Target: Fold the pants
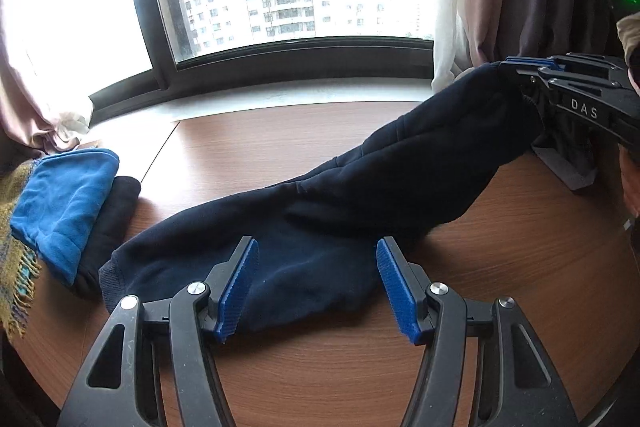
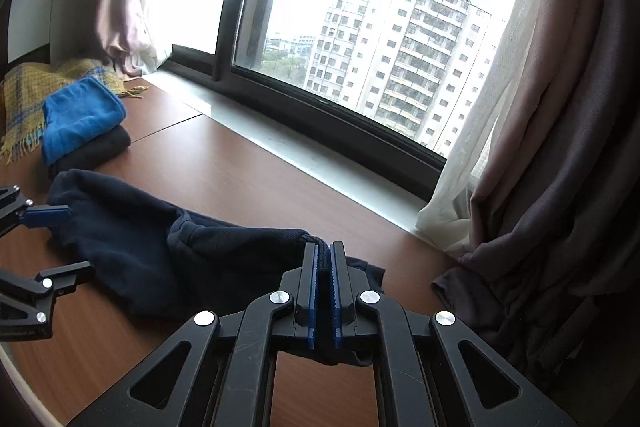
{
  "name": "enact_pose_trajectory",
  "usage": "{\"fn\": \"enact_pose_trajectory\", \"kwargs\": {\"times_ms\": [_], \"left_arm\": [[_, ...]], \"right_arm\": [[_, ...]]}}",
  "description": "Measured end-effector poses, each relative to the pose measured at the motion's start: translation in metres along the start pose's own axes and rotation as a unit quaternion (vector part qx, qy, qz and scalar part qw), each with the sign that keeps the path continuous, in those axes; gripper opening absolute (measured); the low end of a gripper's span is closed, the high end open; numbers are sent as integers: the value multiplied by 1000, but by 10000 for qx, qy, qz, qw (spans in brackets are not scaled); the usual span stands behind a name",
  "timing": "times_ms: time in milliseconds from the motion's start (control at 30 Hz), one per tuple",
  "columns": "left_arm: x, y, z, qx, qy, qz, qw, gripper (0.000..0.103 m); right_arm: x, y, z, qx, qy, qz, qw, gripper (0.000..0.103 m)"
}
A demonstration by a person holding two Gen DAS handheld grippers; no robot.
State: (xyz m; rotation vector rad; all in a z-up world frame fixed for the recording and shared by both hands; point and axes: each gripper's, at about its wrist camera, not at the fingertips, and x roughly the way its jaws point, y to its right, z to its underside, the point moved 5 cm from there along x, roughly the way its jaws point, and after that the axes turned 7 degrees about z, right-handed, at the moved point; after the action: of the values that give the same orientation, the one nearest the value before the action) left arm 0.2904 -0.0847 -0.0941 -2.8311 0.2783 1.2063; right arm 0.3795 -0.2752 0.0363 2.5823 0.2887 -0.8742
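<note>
Left wrist view: left tongs [image 1: 316, 287] agape, empty, poised above dark pants [image 1: 360, 195] sprawled across worktop [image 1: 340, 367]; far end lifted by right tongs [image 1: 505, 63].

Right wrist view: right tongs [image 2: 323, 291] clamped on pants [image 2: 132, 247] edge. Fold barely begun; flattening, stacking remain.

The pants [image 1: 312, 195] are thick, matt navy knit cloth with ribbed cuffs, lying on a smooth wood-grain worktop [image 1: 340, 379] with a soft sheen. Each tool [image 1: 316, 287] is matt black plastic with shiny metal pins and ridged blue pads [image 1: 240, 287]. The yellow scarf [image 2: 28, 95] is coarse, fringed weave.
</note>
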Motion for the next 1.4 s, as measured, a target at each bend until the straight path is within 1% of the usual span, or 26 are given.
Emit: {"fn": "enact_pose_trajectory", "kwargs": {"times_ms": [100,267,433,600,733,800,867,933,1000,1033,1167,1300,1400], "left_arm": [[14,2,-4,-44,-89,-66,9999,61],[39,8,-18,9,-207,-186,9996,61],[65,16,-29,128,-326,-257,9991,61],[91,21,-38,231,-446,-264,9984,61],[108,23,-42,300,-556,-216,9978,61],[114,25,-44,317,-590,-192,9976,61],[119,27,-45,341,-621,-159,9974,61],[125,27,-46,372,-650,-153,9971,61],[131,28,-46,418,-670,-167,9967,61],[133,28,-46,436,-683,-183,9965,61],[145,30,-42,467,-769,-128,9959,61],[152,33,-40,503,-815,-85,9954,61],[157,31,-40,504,-851,-104,9950,61]], "right_arm": [[22,13,-4,39,-53,-13,10000,6],[72,26,-1,82,-342,-141,9993,6],[122,39,13,190,-758,-193,9968,6],[167,50,34,443,-1273,-375,9902,6],[191,56,44,644,-1428,-494,9864,8],[196,60,46,740,-1462,-466,9854,15],[197,68,47,761,-1393,-300,9869,33],[192,77,48,802,-1292,-222,9881,38],[184,84,50,867,-1238,-231,9882,38],[179,86,50,930,-1222,-318,9876,38],[168,80,57,1177,-1234,-937,9809,38],[176,71,64,1219,-1362,-1308,9744,38],[187,68,68,1367,-1507,-1430,9686,38]]}}
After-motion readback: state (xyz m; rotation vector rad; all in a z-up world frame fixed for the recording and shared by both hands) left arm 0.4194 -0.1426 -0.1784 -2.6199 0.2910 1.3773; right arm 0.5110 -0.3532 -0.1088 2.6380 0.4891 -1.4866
